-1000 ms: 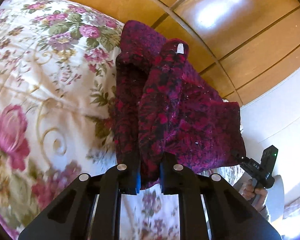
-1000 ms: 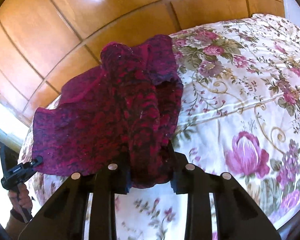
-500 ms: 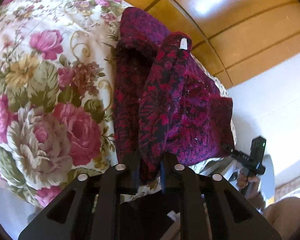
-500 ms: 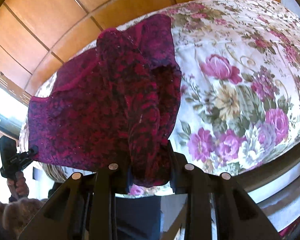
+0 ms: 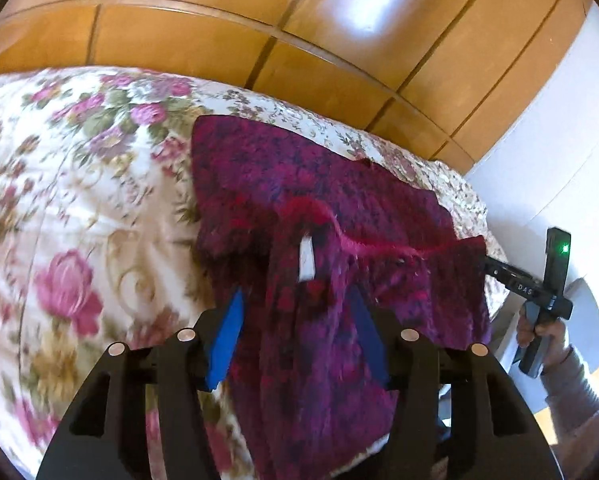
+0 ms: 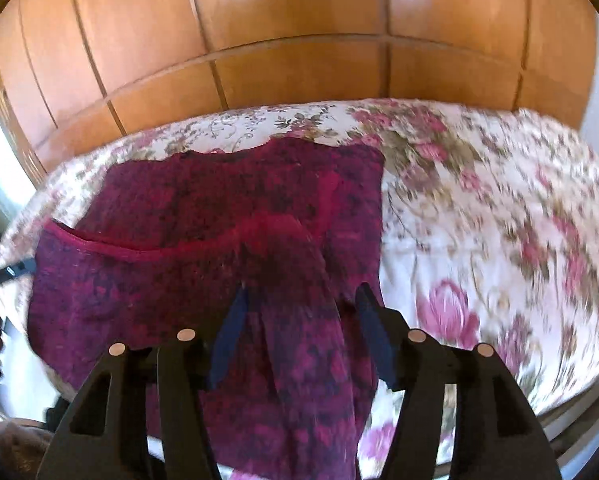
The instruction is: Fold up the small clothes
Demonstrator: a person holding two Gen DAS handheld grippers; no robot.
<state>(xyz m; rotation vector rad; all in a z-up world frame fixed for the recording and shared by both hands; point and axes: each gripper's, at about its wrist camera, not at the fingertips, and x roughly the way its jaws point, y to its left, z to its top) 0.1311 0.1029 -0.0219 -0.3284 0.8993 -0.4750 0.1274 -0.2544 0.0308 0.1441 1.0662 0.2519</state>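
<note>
And the fabric is out of the pinch: a second ago both grippers were clamped on bunched folds of the dark red garment, and now those folds have dropped and the piece lies spread across the bedspread. The left gripper has its jaws opening, blue pads parted, with a loose ridge of the red garment running up between them; the pads do not look pressed on it, though motion blur softens the edges. A small white label shows on the cloth just ahead of the fingertips. Over on the other side, the right gripper is opening too, its dark pads standing apart with a fold of the garment lying slack between them. The garment rests on the floral bedspread, near the corner of the bed closest to the wooden wardrobe panels, with a bright red hem curving across its middle and its near edge hanging over the side of the bed. In the left wrist view the right gripper also appears at the garment's far corner, held in a hand with a grey sleeve. The floral bedspread stretches away bare to the right.
</note>
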